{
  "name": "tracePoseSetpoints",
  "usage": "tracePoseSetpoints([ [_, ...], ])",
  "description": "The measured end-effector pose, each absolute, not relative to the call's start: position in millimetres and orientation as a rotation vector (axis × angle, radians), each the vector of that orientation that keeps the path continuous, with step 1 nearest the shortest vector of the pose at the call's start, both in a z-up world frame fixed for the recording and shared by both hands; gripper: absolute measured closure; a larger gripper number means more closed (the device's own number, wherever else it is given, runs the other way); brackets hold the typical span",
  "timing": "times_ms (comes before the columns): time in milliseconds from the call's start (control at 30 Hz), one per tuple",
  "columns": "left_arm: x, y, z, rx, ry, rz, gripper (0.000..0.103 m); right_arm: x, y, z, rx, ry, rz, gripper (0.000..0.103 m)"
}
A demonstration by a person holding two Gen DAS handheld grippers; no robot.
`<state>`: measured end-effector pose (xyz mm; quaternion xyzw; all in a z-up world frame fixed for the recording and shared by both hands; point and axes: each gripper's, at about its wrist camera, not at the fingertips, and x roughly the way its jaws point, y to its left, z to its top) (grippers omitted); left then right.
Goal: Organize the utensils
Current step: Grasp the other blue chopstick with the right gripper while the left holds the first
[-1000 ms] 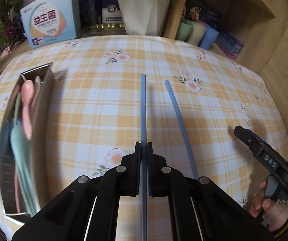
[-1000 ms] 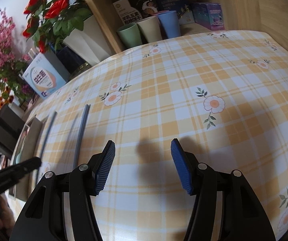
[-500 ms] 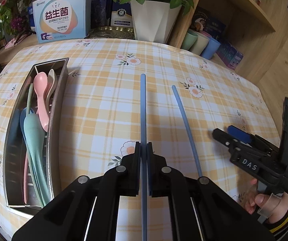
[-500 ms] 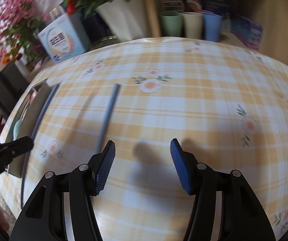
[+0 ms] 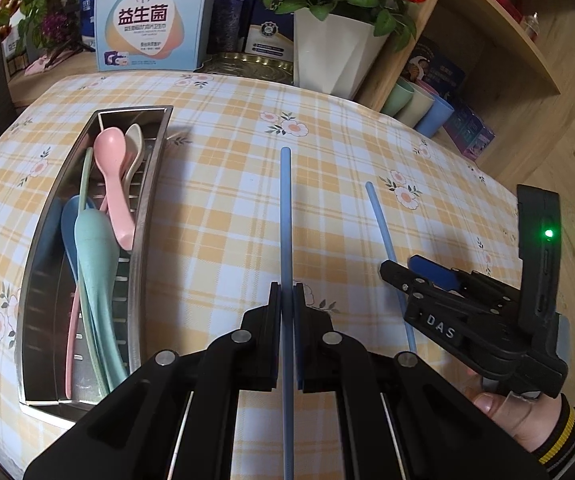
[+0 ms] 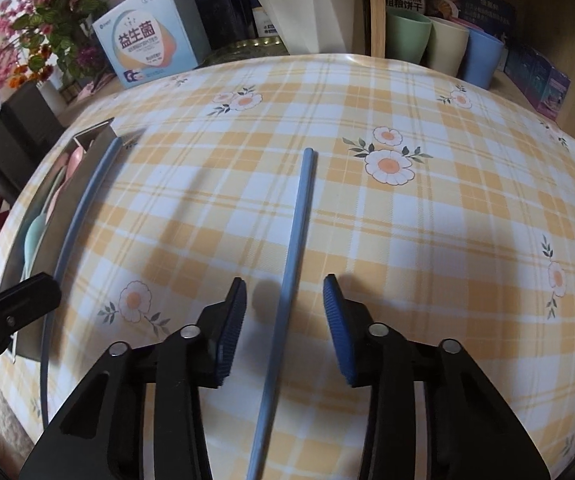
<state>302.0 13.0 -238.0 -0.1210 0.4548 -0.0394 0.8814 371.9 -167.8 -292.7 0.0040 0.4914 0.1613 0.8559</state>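
Observation:
My left gripper is shut on a blue chopstick and holds it above the checked tablecloth, pointing forward. That chopstick also shows in the right wrist view, beside the tray. A second blue chopstick lies flat on the cloth; it also shows in the left wrist view. My right gripper is open, its jaws on either side of that chopstick, not touching it. A steel utensil tray at the left holds pink, cream, green and blue spoons.
A white plant pot, a printed box and a round metal dish stand along the table's far edge. Three cups and small boxes sit on a wooden shelf at the far right. The table edge curves near the tray.
My right gripper has swung left and come over the lying chopstick, which now sits between its open jaws. My left gripper has lifted its chopstick and drawn back, bringing the tray fully into view.

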Motion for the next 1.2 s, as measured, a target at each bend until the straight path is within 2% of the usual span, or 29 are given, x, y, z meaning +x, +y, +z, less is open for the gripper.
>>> tracePoseSetpoints([
  [467,299,17,-235,-0.265,0.937,-0.071,0.098,377,-151,-295,-0.068,1.044,0.268,0.074],
  [700,298,16,-235,-0.265,0.938,-0.074,0.098,370,-147,-293,-0.059,1.057,0.249,0.095],
  [1033,296,17,-234,-0.271,0.938,-0.072,0.098,361,-155,-294,0.024,1.048,0.258,0.097],
  [1200,294,14,-233,-0.266,0.939,-0.082,0.098,351,-168,-288,0.165,1.03,0.269,0.097],
])
